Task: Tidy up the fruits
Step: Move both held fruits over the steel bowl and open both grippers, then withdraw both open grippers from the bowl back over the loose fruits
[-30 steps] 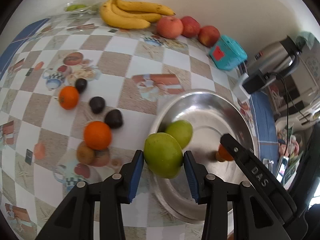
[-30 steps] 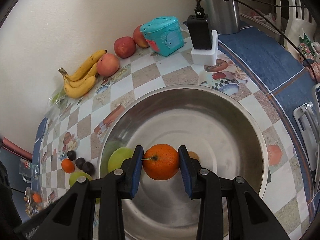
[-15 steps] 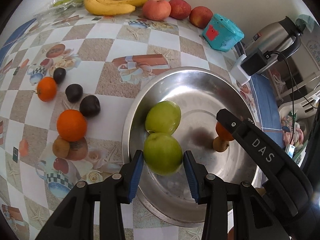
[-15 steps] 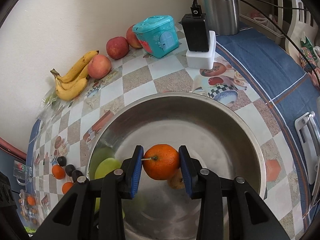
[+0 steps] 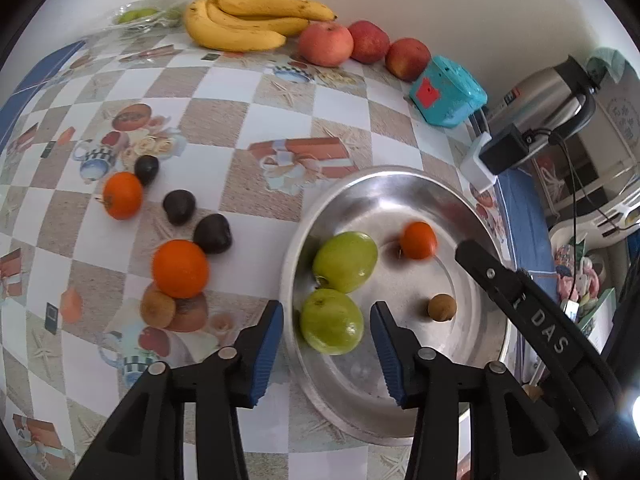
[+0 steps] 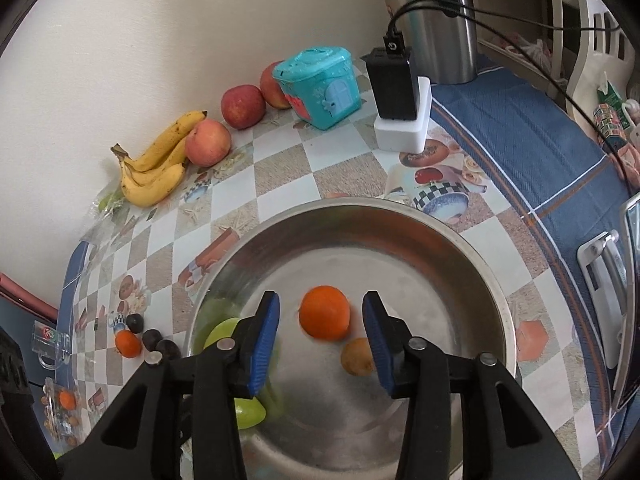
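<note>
A steel bowl (image 5: 480, 220) (image 6: 496, 280) sits on the chequered table. Inside it lie two green fruits (image 5: 345, 256), a small brown fruit (image 5: 442, 307) (image 6: 357, 357) and an orange (image 5: 419, 240) (image 6: 325, 317). My left gripper (image 5: 326, 344) hangs over the bowl's near rim; its jaws are opening, and the nearer green fruit (image 5: 332, 326) lies between the pads without touching them. My right gripper (image 6: 320, 336) is over the bowl's middle, jaws opening, with the orange free between the blue pads. In the left wrist view the right gripper's black arm (image 5: 532, 320) crosses the bowl's right side.
Left of the bowl lie two oranges (image 5: 180, 268), several dark plums (image 5: 212, 233) and a brown fruit (image 5: 157, 310). Bananas (image 5: 248, 20), three apples (image 5: 326, 44), a teal box (image 5: 448, 96) (image 6: 320, 88), a charger (image 6: 396, 84) and a steel kettle (image 5: 548, 92) line the back.
Both grippers have opened and let go. The green fruit now rests in the bowl beside the other one. The orange has dropped from the right pads onto the bowl's floor.
</note>
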